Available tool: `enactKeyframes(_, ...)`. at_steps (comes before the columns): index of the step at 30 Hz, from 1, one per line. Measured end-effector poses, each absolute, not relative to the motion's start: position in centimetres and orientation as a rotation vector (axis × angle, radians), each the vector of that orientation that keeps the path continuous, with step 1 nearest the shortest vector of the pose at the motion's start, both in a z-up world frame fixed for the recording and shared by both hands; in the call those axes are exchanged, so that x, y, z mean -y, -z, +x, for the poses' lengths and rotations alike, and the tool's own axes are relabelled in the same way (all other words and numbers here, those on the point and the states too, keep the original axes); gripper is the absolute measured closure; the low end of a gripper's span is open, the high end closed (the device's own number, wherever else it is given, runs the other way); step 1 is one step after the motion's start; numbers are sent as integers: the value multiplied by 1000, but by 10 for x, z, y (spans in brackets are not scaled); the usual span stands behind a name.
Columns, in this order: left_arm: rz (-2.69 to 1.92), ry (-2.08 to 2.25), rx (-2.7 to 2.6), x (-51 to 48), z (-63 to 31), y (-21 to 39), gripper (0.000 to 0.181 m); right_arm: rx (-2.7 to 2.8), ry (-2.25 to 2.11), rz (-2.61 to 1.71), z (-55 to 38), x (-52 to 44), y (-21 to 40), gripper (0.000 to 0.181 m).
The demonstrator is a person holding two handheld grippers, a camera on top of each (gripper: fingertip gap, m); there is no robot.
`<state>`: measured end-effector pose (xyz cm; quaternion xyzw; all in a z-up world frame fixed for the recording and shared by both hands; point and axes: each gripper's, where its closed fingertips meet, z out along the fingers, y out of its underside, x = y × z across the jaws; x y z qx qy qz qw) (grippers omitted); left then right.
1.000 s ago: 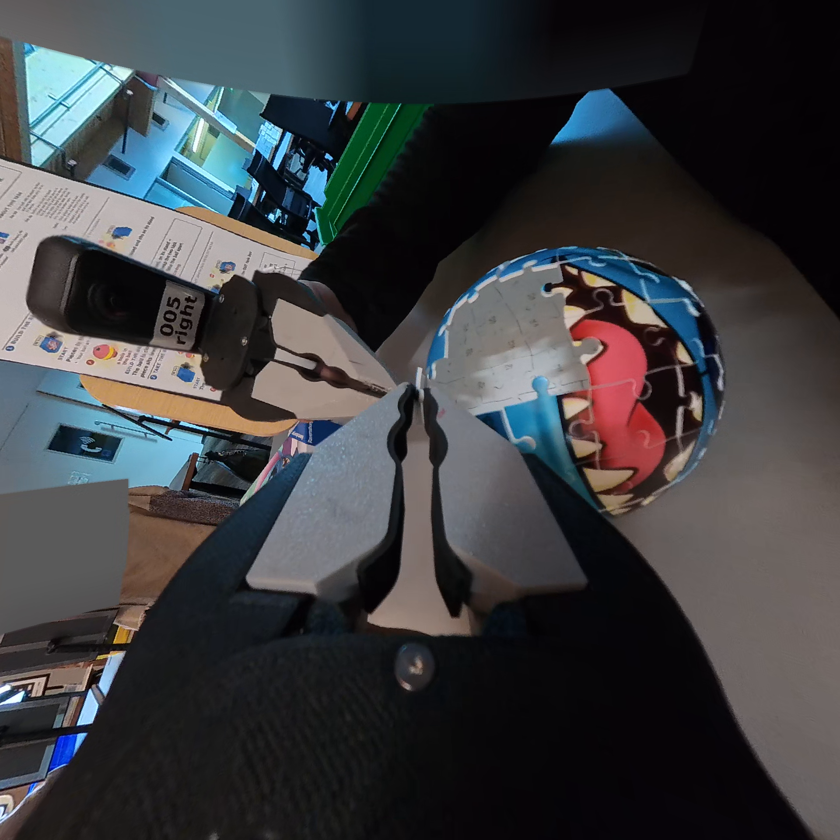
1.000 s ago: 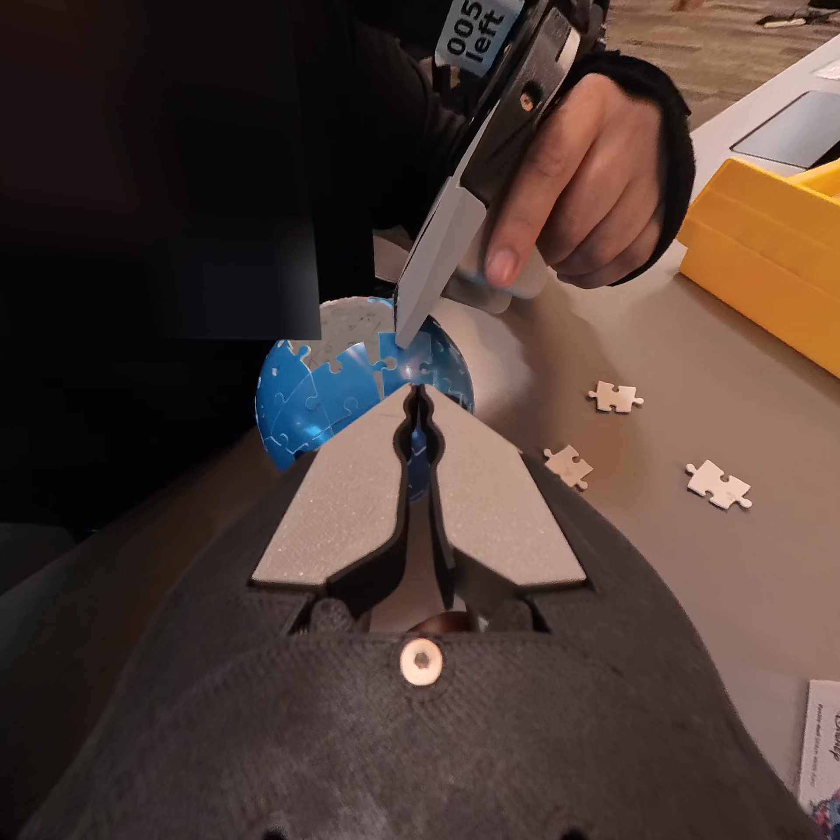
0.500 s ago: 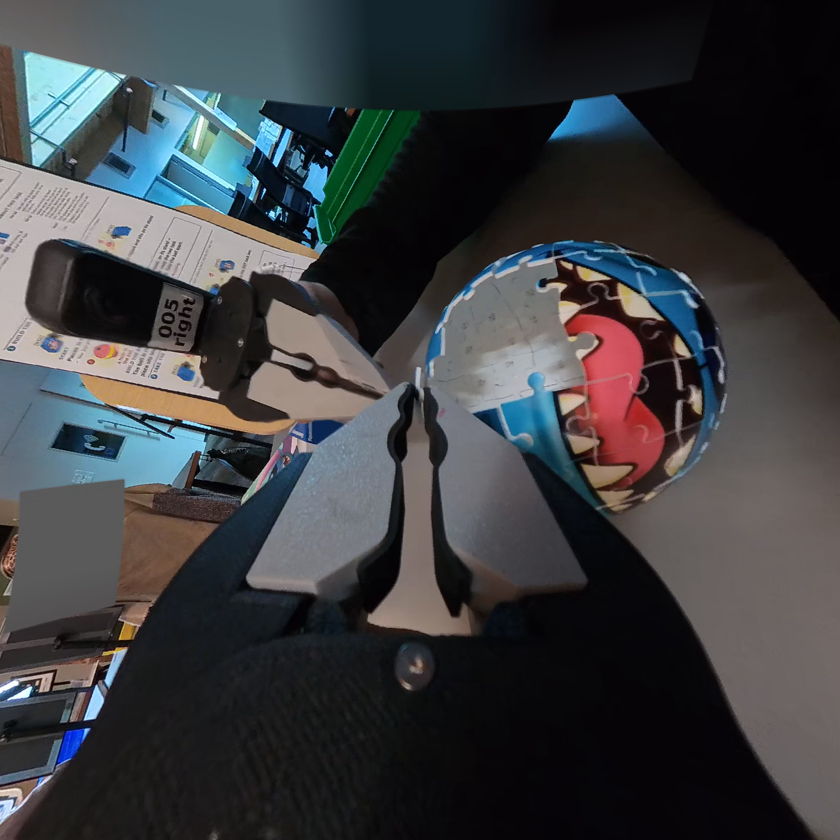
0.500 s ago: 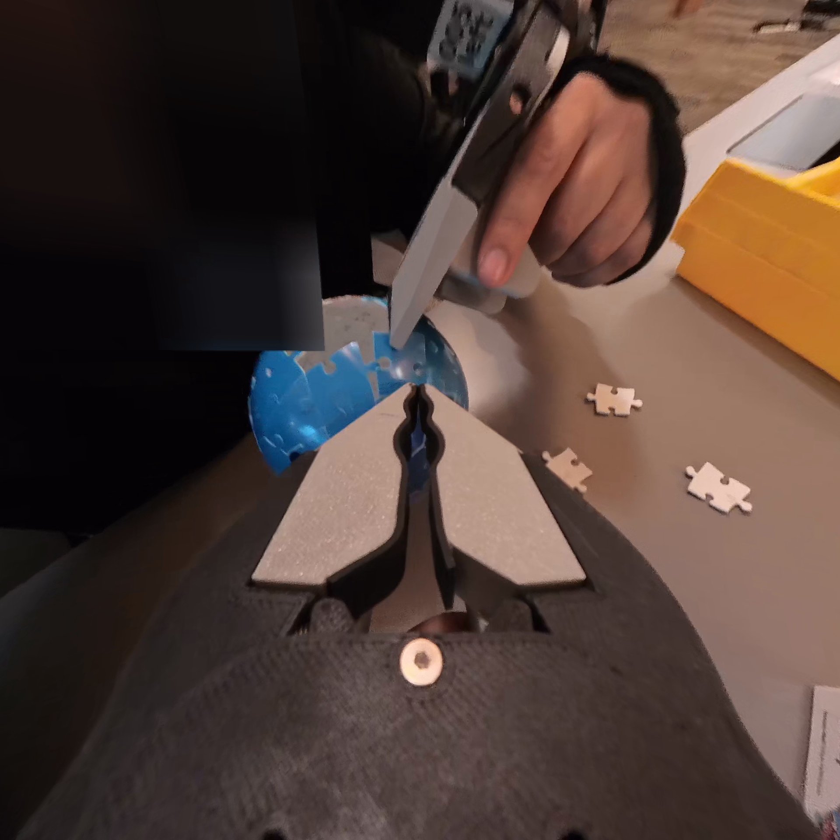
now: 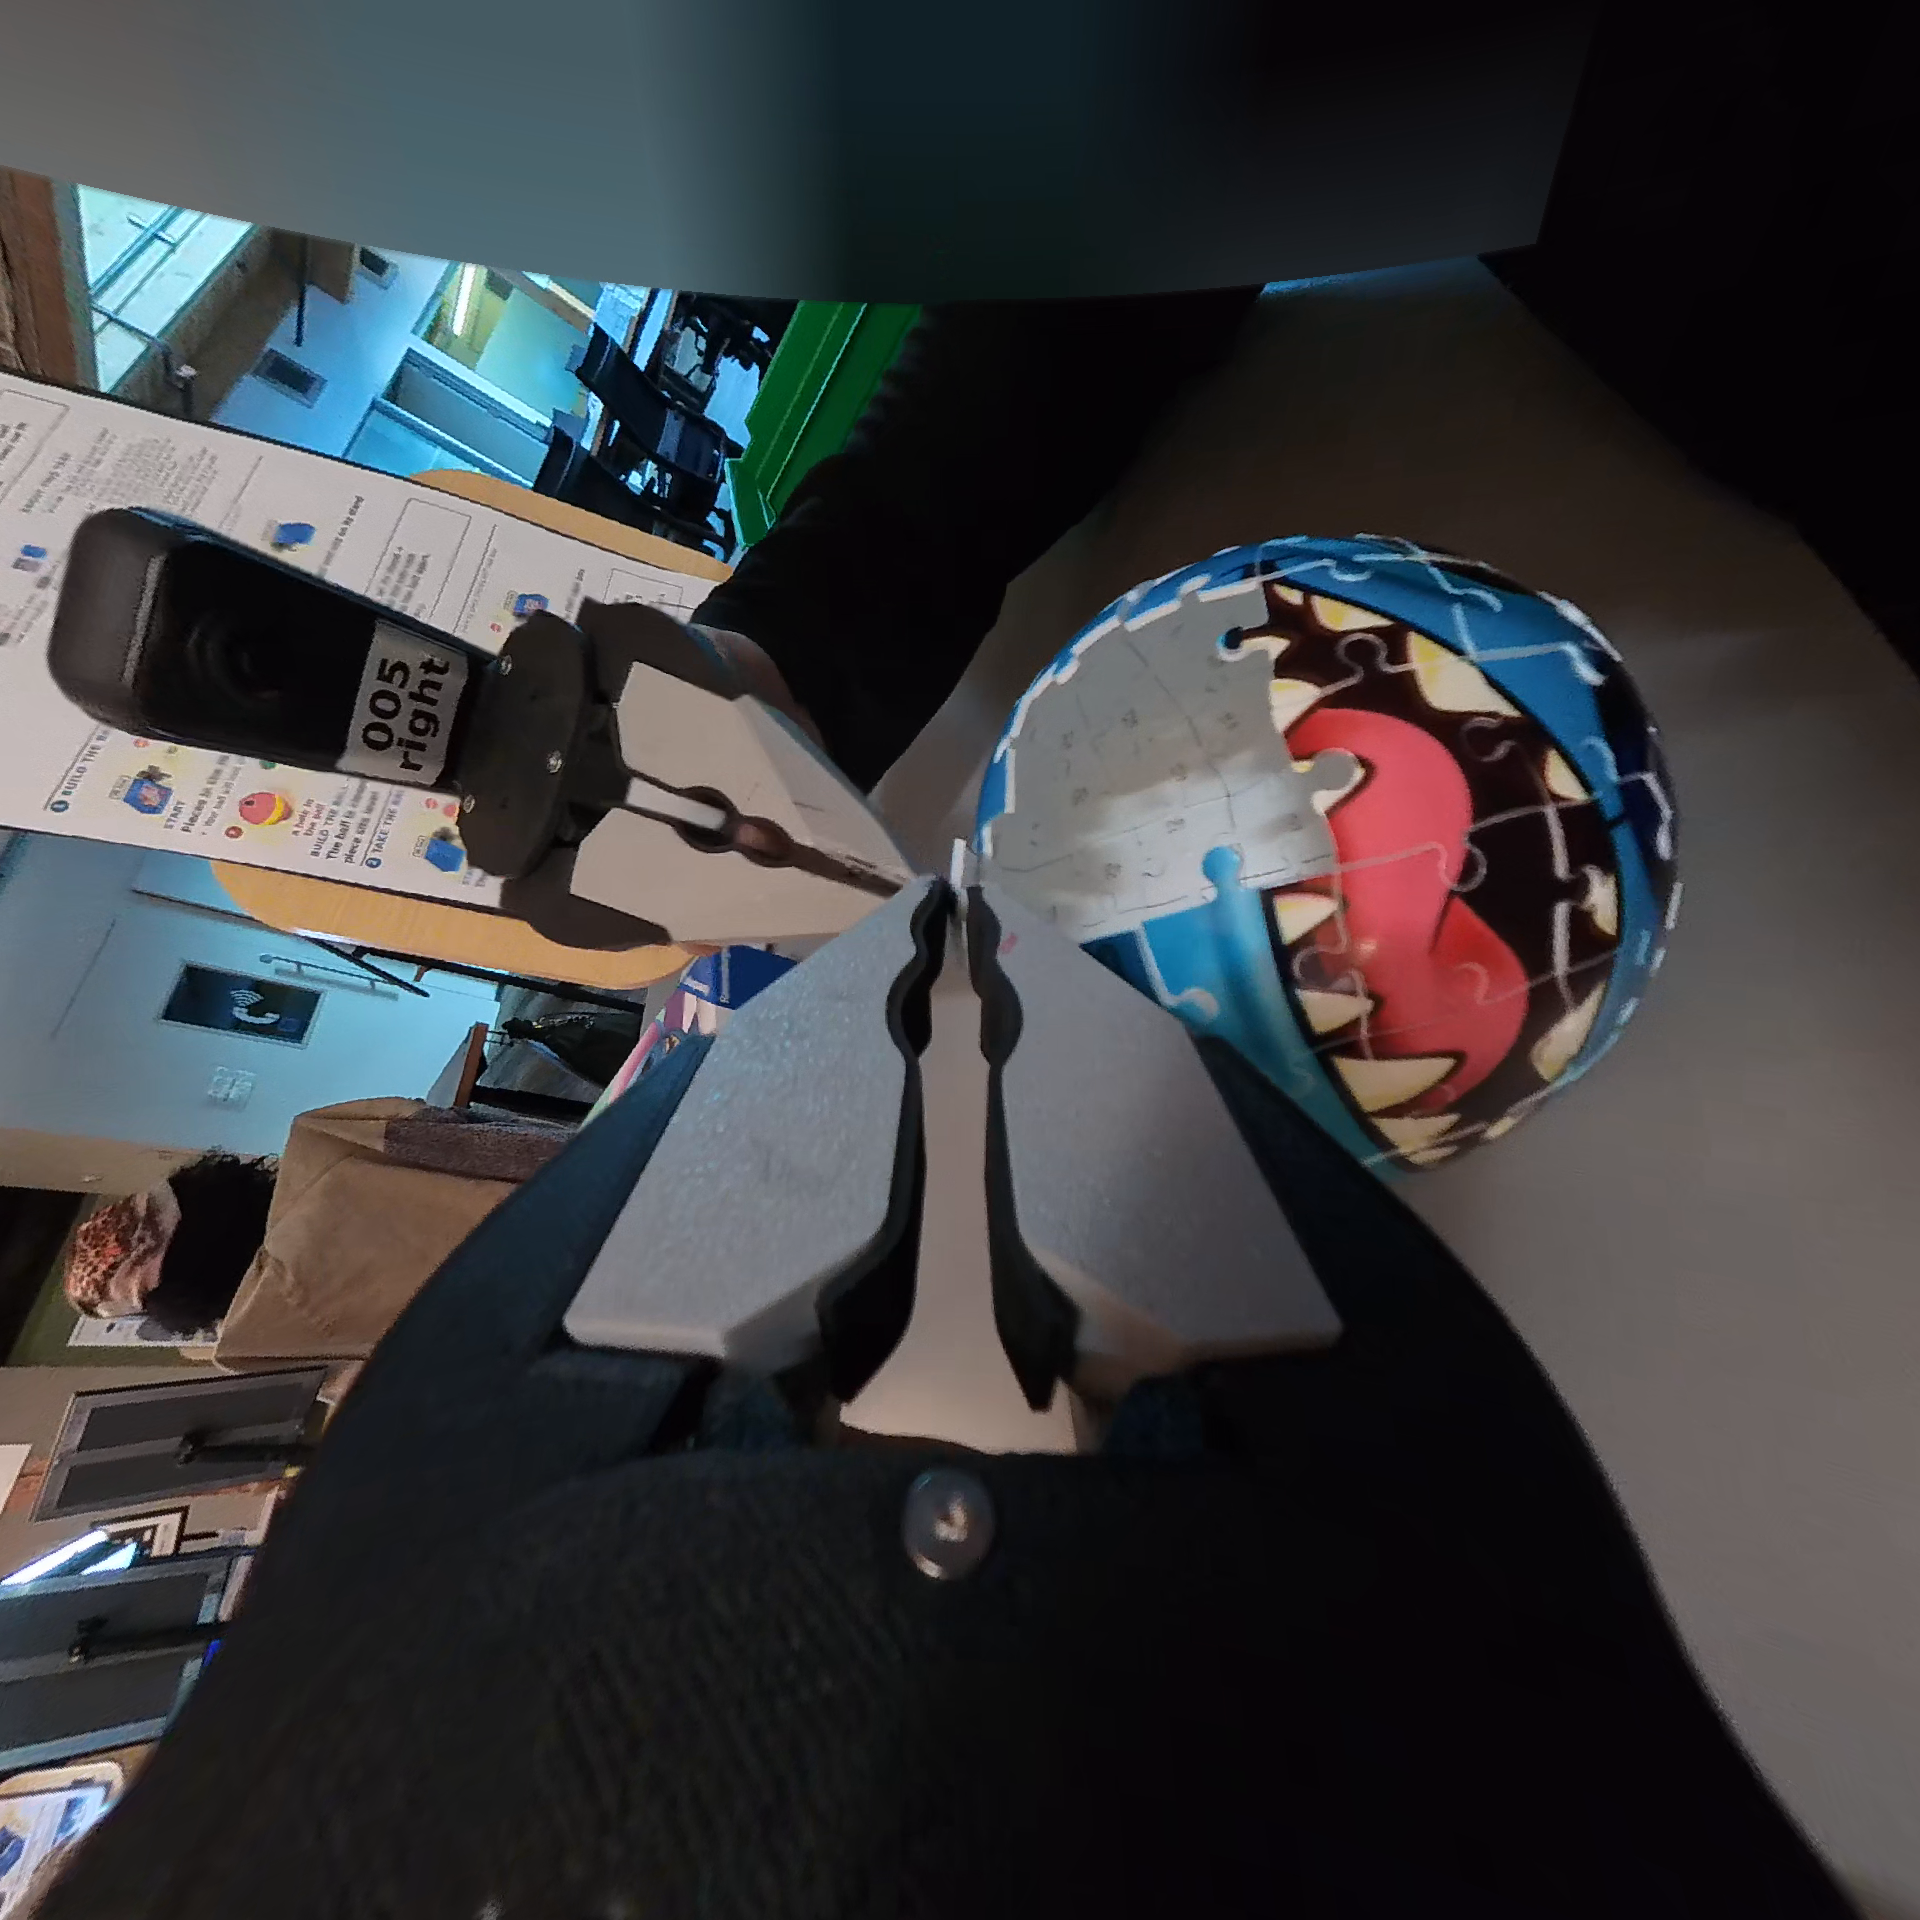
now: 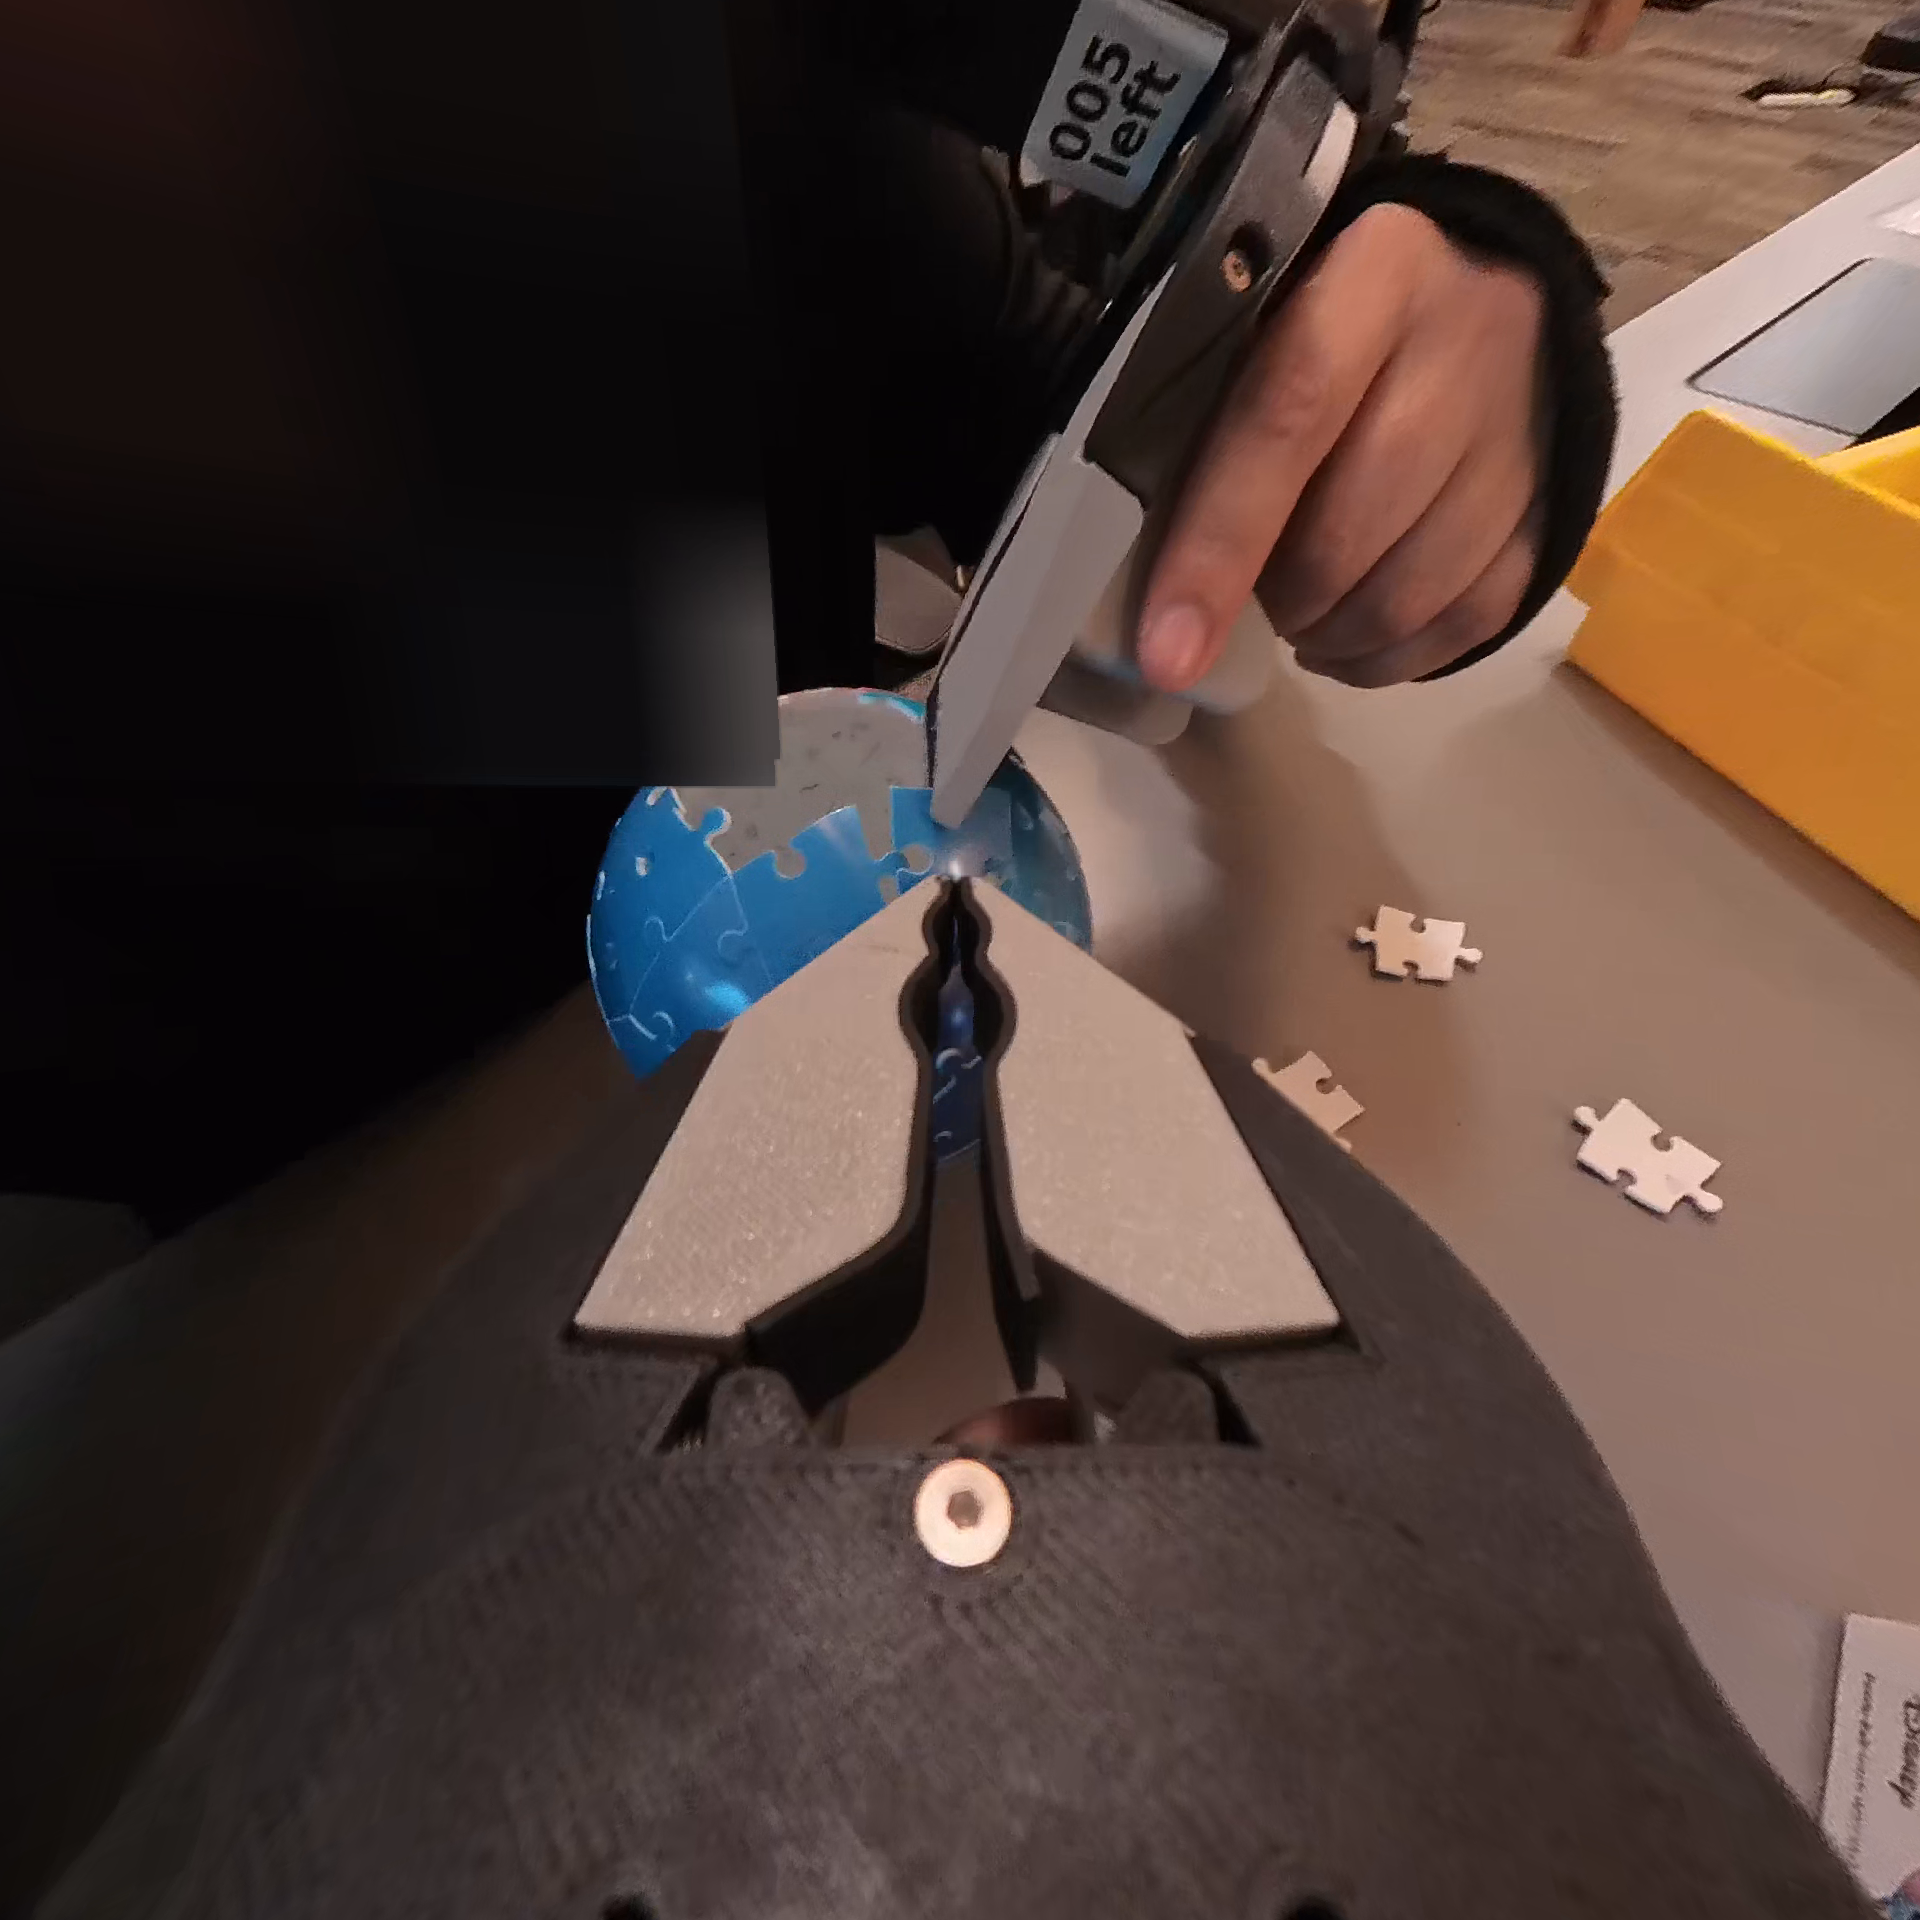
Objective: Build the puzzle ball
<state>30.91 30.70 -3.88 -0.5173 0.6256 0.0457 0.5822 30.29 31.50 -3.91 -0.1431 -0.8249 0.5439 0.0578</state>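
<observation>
The puzzle ball (image 5: 1455, 852) lies on the grey table. It is blue with a red tongue and teeth, and has an open gap showing its white inside (image 5: 1143, 769). It also shows in the right wrist view (image 6: 686, 935). My left gripper (image 5: 958, 896) is shut on a puzzle piece, seen as a thin white edge (image 5: 956, 862) and as blue (image 6: 914, 831), held at the rim of the gap. My right gripper (image 6: 956, 883) is shut, its tips touching that piece tip to tip with the left gripper (image 6: 951, 821).
Three loose white puzzle pieces (image 6: 1418, 942) (image 6: 1307, 1091) (image 6: 1647, 1171) lie on the table (image 6: 1558, 831) to the right of the ball. A yellow bin (image 6: 1766, 644) stands at the right edge. A printed card (image 6: 1881, 1745) lies at the lower right. A dark sleeve is behind the ball. Both grippers' tips are close together, under 4 cm apart.
Almost nothing. Both grippers stay shut, tip to tip at the ball's rim, with only small shifts of the left gripper and the ball.
</observation>
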Motion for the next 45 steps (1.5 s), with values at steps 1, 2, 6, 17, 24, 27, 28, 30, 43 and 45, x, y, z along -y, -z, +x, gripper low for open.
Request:
enactKeyframes(1, -1208, -107, -1460, -307, 309, 39, 180, 2480, -1670, -438, 302, -316, 35, 181)
enactKeyframes(2, -1206, -103, -1456, -307, 309, 39, 180, 2469, -1695, -437, 303, -316, 32, 181)
enactKeyframes(6, -1200, -83, -1449, -307, 309, 39, 181, 2522, -1581, -442, 301, -315, 47, 181)
enactKeyframes(17, -1205, -122, -1457, -308, 308, 41, 180, 2478, -1658, -435, 301, -313, 36, 181)
enactKeyframes(24, -1232, -140, -1465, -309, 308, 42, 180, 2465, -1620, -409, 301, -311, 34, 181)
enactKeyframes(27, -1241, -143, -1461, -310, 308, 41, 177, 2435, -1647, -397, 303, -311, 25, 181)
enactKeyframes(28, -1244, -146, -1460, -310, 307, 40, 176, 2452, -1617, -393, 303, -311, 28, 181)
enactKeyframes(30, -1246, -146, -1455, -310, 307, 38, 171, 2471, -1555, -397, 302, -313, 36, 181)
enactKeyframes(43, -1336, -108, -1473, -305, 308, 37, 164, 2451, -1648, -413, 303, -311, 28, 181)
enactKeyframes(45, -1345, -111, -1481, -304, 309, 39, 169, 2464, -1644, -416, 302, -310, 33, 181)
